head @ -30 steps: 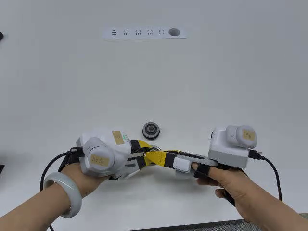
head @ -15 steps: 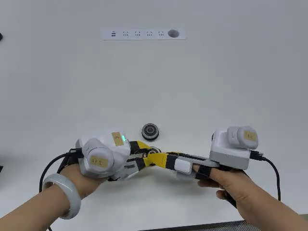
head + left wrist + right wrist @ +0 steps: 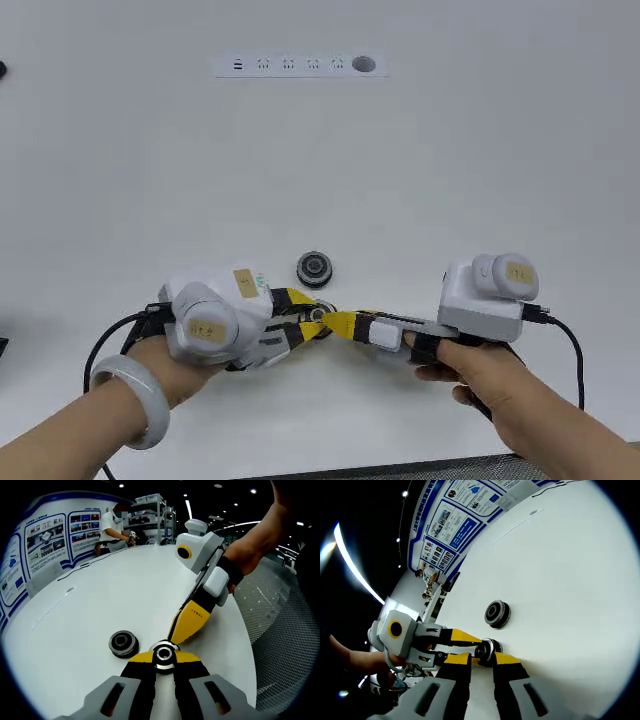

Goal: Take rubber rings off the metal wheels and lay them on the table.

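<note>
The left gripper (image 3: pixel 312 318) is low on the left of the head view and points right. Its jaws are closed narrow on a small metal wheel (image 3: pixel 319 317). In the left gripper view, the yellow tips of the left gripper (image 3: pixel 164 659) clamp this wheel (image 3: pixel 164 654) from both sides, above the white table (image 3: pixel 90 595).

The right gripper (image 3: pixel 340 323) points left, tip to tip with the left gripper. In the left gripper view, the right gripper (image 3: pixel 178 629) comes in from the upper right and its yellow tip touches the top of the clamped wheel. In the right gripper view, the jaws of the right gripper (image 3: pixel 482 658) stand narrow on either side of the wheel (image 3: pixel 487 650). The pictures do not show whether these jaws grip it. The left gripper (image 3: pixel 474 647) reaches the wheel from the left in that view.

A second wheel (image 3: pixel 314 268) lies flat on the table (image 3: pixel 450 180), just beyond the two gripper tips and apart from them. This second wheel (image 3: pixel 123 643) has a dark outer ring (image 3: pixel 115 648) around a metal hub. It also shows in the right gripper view (image 3: pixel 497 613).

A power strip (image 3: pixel 300 66) lies at the far edge of the table. A pale bracelet (image 3: pixel 130 398) is on the left wrist.
</note>
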Tool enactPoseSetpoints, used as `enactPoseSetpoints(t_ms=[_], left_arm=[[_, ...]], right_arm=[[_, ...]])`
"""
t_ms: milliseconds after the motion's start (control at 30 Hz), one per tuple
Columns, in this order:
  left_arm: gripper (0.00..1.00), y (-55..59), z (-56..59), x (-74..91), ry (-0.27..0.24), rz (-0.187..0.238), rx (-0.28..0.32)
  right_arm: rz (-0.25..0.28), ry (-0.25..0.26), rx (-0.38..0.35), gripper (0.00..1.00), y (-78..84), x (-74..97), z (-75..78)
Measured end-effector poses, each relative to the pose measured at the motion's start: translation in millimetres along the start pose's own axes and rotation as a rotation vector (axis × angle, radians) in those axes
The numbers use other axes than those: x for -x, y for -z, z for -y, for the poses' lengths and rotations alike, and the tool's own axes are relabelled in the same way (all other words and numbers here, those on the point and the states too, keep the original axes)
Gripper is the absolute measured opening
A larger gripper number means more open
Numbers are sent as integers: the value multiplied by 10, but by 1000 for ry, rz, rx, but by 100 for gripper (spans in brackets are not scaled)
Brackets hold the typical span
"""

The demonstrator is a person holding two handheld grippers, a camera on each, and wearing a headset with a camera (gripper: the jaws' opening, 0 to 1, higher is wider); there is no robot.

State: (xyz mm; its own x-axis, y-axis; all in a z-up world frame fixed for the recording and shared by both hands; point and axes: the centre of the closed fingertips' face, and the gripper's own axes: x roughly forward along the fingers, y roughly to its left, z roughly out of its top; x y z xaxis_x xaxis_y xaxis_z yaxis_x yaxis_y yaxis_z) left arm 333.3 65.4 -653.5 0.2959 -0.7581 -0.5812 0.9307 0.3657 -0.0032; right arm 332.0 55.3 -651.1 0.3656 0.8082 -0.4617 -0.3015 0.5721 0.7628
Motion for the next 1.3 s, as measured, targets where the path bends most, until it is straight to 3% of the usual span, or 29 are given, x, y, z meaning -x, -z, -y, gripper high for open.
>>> enactPoseSetpoints(t_ms=[233, 633, 1300], left_arm=[[12, -1, 1, 1, 2, 1, 0], [12, 0, 1, -2, 3, 2, 0], [12, -1, -2, -2, 6, -2, -4]], right_arm=[[-8, 13, 1, 12, 3, -1, 43], [-22, 54, 63, 3, 6, -6, 110], [-18, 59, 88, 2, -6, -6, 84]])
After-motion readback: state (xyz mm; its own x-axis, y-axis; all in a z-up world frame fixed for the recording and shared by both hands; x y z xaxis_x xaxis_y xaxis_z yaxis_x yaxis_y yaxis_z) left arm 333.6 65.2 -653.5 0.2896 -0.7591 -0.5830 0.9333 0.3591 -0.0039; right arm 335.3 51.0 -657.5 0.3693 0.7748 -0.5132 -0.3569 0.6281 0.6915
